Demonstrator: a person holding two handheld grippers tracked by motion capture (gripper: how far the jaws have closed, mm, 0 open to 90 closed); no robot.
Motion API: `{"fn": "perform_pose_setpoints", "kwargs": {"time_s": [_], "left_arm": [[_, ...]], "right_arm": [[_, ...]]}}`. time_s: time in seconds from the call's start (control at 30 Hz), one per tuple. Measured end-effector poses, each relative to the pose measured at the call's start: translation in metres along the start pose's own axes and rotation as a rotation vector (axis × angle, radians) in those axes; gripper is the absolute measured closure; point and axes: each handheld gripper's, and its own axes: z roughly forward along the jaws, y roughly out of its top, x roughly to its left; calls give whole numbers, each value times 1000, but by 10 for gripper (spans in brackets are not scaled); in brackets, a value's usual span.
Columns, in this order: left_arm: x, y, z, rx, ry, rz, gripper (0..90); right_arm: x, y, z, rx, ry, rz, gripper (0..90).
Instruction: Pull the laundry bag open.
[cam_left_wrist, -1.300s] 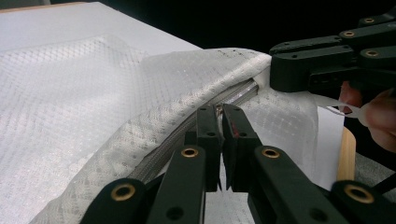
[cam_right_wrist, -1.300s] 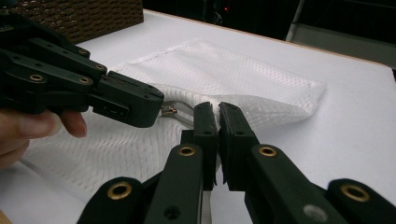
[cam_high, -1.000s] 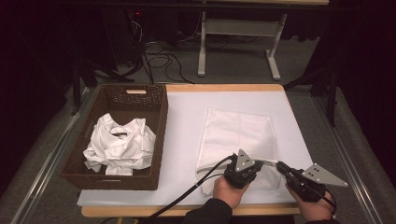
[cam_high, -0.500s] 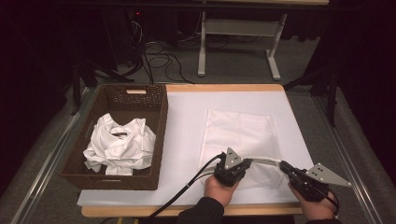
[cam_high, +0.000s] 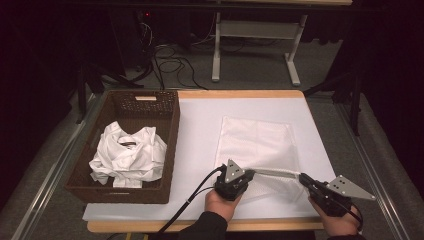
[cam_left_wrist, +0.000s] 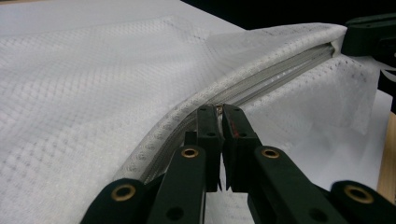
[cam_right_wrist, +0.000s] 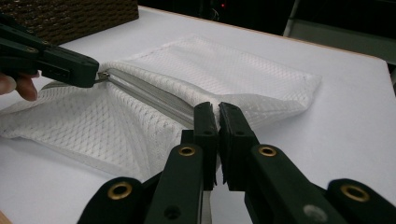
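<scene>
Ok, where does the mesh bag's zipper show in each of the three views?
High view: zipper at the mesh bag's near edge, between the grippers.
Left gripper view: zipper runs from centre to upper right.
Right gripper view: zipper runs from upper left to centre.
Shared landmark: the white table cover.

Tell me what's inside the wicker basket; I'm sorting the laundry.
Inside the wicker basket lies a crumpled white shirt, collar showing. Whatever sits beneath it is covered.
</scene>
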Motion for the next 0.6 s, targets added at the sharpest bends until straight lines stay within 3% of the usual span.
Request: {"fn": "perform_pose_setpoints", "kwargs": {"time_s": [0.07, 0.1, 0.17, 0.27, 0.6], "left_arm": [[0, 0, -1, 2, -1, 2, 864], [4, -2, -5, 4, 35, -8, 864], [12, -4, -9, 0, 39, -42, 864], [19, -7, -16, 3, 58, -50, 864], [39, -20, -42, 28, 116, -68, 864]], "right_arm": [[1, 0, 0, 3, 5, -3, 877], [2, 0, 0, 4, -11, -11, 877], [-3, -1, -2, -2, -16, 11, 877], [-9, -4, -3, 2, -22, 37, 877], [-9, -4, -3, 8, -21, 31, 877]]}}
